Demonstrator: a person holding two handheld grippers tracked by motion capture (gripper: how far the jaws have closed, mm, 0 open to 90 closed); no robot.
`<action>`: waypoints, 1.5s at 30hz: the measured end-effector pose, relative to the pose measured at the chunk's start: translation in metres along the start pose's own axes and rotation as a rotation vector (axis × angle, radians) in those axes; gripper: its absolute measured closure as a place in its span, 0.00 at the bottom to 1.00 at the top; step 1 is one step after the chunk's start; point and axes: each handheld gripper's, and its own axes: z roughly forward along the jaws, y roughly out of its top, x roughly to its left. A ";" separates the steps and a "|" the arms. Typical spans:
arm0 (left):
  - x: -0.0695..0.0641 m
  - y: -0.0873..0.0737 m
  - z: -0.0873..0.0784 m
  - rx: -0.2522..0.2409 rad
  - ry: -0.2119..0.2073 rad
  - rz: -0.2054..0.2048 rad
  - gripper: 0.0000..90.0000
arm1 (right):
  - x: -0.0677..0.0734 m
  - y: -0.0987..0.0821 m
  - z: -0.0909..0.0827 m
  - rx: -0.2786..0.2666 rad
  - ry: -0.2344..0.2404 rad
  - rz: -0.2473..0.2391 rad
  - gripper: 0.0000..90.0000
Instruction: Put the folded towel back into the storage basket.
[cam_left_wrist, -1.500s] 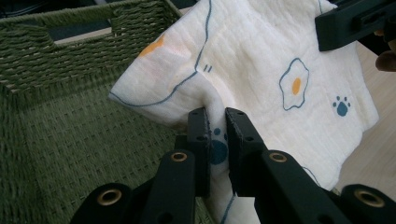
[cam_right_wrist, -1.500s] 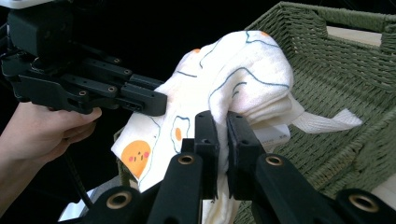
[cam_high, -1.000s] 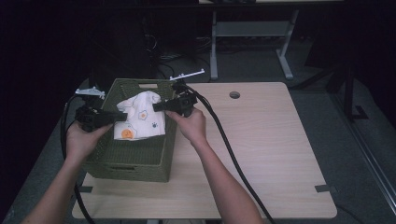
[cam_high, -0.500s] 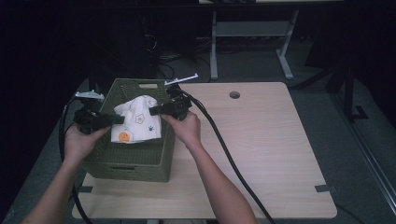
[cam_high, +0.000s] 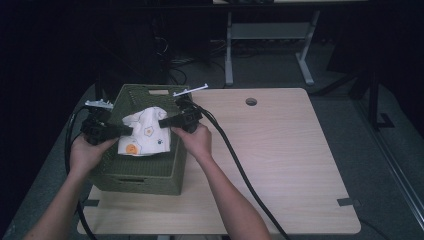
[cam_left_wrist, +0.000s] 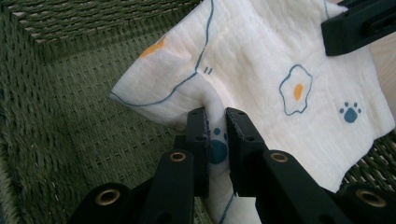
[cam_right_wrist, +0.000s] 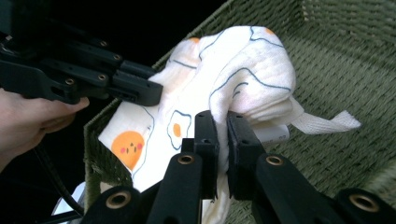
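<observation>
Cloth (cam_high: 145, 134) hangs over the green basket (cam_high: 131, 176) on the bench (cam_high: 280, 165), each gripper's fingers clamped on an edge: left gripper (cam_left_wrist: 216, 135), right gripper (cam_right_wrist: 219, 140). Lower both evenly; its folds probably want spreading before release.

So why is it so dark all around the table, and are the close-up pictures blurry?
High view: light falls on the table and the green basket, while the room behind is nearly black. Left gripper view: bright and sharp on the cloth. Right gripper view: cloth well lit, black beyond the basket, the hand slightly soft.
</observation>
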 end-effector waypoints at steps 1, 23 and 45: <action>0.000 0.000 0.001 0.003 0.006 0.002 0.89 | -0.001 -0.001 0.002 0.007 -0.005 -0.002 0.93; 0.006 0.004 0.029 0.080 0.063 0.034 0.88 | -0.008 -0.011 0.020 0.009 -0.046 0.025 0.92; 0.002 0.006 0.035 0.105 0.152 0.039 0.71 | -0.003 -0.009 0.007 0.019 -0.143 -0.027 0.72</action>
